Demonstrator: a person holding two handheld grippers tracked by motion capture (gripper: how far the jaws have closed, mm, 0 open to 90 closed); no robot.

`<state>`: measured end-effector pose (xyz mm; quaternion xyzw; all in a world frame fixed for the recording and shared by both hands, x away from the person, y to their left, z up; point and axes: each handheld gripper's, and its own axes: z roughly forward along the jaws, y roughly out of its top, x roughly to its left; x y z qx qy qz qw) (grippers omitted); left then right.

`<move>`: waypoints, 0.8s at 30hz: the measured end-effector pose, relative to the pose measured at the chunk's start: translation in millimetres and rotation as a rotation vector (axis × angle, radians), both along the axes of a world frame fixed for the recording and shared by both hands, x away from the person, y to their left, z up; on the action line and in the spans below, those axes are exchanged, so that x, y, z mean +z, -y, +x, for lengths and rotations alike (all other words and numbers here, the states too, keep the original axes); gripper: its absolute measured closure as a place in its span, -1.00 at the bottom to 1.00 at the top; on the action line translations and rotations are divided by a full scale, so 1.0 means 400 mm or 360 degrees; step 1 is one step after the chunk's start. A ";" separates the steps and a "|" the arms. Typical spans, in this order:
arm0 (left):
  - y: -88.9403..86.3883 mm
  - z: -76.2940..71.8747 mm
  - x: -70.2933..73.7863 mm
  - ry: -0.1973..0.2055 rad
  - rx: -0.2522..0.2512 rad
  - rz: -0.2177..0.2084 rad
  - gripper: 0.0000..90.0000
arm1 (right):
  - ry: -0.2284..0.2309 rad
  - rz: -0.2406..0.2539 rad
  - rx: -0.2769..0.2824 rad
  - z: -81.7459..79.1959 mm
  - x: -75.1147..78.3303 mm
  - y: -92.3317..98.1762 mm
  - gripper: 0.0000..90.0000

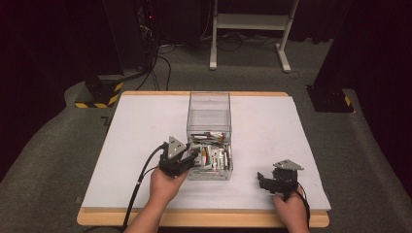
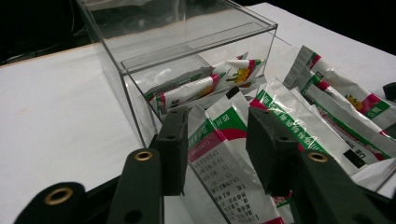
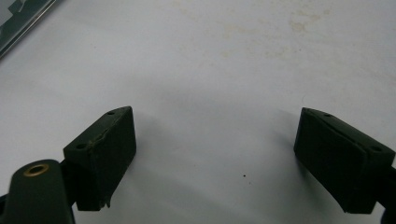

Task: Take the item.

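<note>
1. Nearest us in the high view, our right gripper (image 1: 263, 180) rests on the white table (image 1: 136, 145), well apart from the box; its own view shows matte black jaws spread wide over bare, faintly stained surface.
2. Our left gripper (image 1: 193, 156) reaches into the clear plastic box (image 1: 209, 104); its view shows jaws partly open astride a glossy foil sachet (image 2: 219, 163), pads not pressing.
3. That view alone reveals printed green-and-pink sachets (image 2: 327, 98) fanned out, more (image 2: 201, 88) under the box's transparent lid.
</note>
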<state>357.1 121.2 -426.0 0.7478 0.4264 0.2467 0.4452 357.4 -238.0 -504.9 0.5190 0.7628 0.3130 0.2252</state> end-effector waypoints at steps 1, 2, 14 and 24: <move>0.001 0.001 -0.001 0.0001 0.0007 0.0006 0.34 | 0.0000 0.0000 0.0000 0.000 0.000 0.000 -0.71; 0.001 0.002 -0.001 0.0003 0.0007 0.0010 0.36 | 0.0000 0.0000 0.0000 0.000 0.000 0.000 -0.71; 0.010 0.002 -0.005 0.0018 0.0019 0.0042 0.51 | 0.0000 0.0000 0.0000 0.000 0.000 0.000 -0.71; 0.004 -0.004 -0.006 0.0026 0.0032 0.0004 0.78 | 0.0000 0.0000 0.0000 0.000 0.000 0.000 -0.71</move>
